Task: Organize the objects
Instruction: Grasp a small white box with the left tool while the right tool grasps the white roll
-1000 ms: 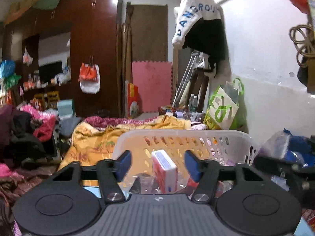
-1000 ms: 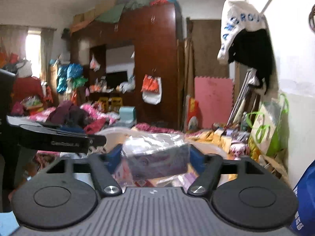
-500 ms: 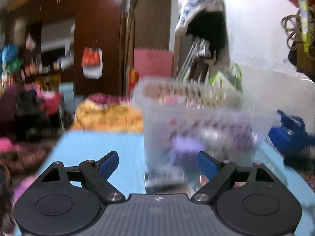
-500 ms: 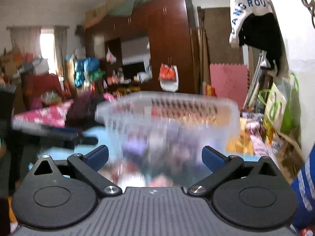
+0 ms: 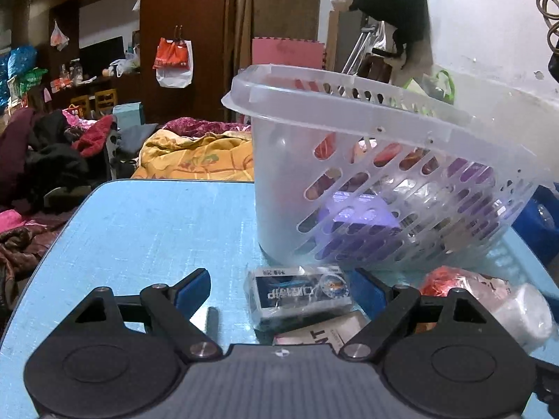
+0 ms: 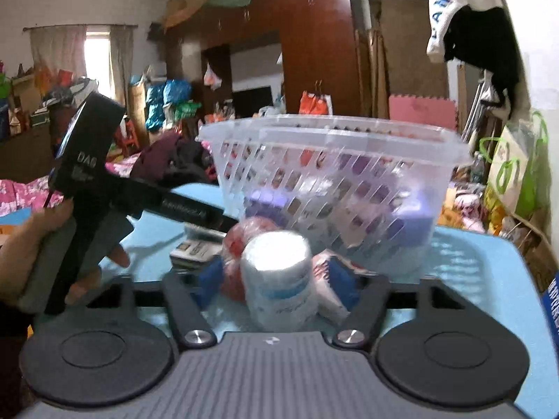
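A clear plastic basket [image 5: 367, 132] with slotted walls stands on the light blue table [image 5: 146, 227], already holding a jumble of packets, purple ones among them. In front of it a few things lie loose on the tabletop. The left gripper [image 5: 279, 289] hangs low over the table with its jaws spread wide; a small blue and white box [image 5: 300, 293] wrapped in clear film lies between them, close to the right-side pad, though I cannot tell if that pad touches it, and the other pad is well clear. A flat white carton [image 5: 325, 335] sits just under the box. The right gripper [image 6: 276, 276] is closing its jaws around a white roll [image 6: 279, 276] standing on end; the blue pads are near its sides but do not seem to press yet. A red bundle [image 6: 241, 241] lies just behind the roll. A hand [image 6: 38, 244] holds the left gripper's handle
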The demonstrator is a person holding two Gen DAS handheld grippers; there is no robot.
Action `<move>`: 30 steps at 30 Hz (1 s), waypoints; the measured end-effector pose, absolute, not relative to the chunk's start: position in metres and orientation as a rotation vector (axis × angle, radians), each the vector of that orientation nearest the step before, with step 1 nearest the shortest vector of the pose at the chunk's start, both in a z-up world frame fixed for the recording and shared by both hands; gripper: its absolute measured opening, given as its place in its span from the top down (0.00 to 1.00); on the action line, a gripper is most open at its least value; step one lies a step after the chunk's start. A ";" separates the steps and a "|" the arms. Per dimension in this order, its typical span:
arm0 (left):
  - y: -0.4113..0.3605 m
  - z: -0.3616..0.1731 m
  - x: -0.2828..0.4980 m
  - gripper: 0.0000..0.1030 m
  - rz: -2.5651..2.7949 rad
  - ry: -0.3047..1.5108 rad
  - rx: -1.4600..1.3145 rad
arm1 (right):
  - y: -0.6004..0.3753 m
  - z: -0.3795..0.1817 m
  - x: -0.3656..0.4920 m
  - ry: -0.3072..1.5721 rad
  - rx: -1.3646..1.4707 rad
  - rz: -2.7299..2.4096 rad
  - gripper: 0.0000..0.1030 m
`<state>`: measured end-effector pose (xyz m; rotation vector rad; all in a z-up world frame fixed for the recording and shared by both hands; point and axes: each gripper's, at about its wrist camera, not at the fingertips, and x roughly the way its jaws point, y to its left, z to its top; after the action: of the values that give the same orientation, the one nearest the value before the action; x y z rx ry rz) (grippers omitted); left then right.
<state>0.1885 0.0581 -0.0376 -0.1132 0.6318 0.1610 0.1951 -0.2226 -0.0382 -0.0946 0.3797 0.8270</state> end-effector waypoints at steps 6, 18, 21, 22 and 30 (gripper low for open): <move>0.052 -0.041 0.192 0.13 0.163 0.641 -0.107 | -0.236 -0.042 0.186 0.323 -0.050 0.791 0.53; 0.038 -0.037 0.186 0.31 0.206 0.589 -0.041 | -0.241 -0.040 0.186 0.273 -0.023 0.774 0.53; 0.036 -0.033 0.175 0.31 0.198 0.536 -0.037 | -0.245 -0.040 0.186 0.251 0.006 0.776 0.53; 0.035 -0.032 0.172 0.31 0.197 0.522 -0.039 | -0.248 -0.040 0.185 0.240 0.019 0.775 0.53; 0.043 -0.028 0.162 0.31 0.203 0.470 -0.071 | -0.264 -0.041 0.185 0.191 0.124 0.764 0.53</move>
<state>0.1624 0.0425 -0.0283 -0.0711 0.4701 0.2027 0.1852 -0.2640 -0.0410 0.1242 0.1914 0.7637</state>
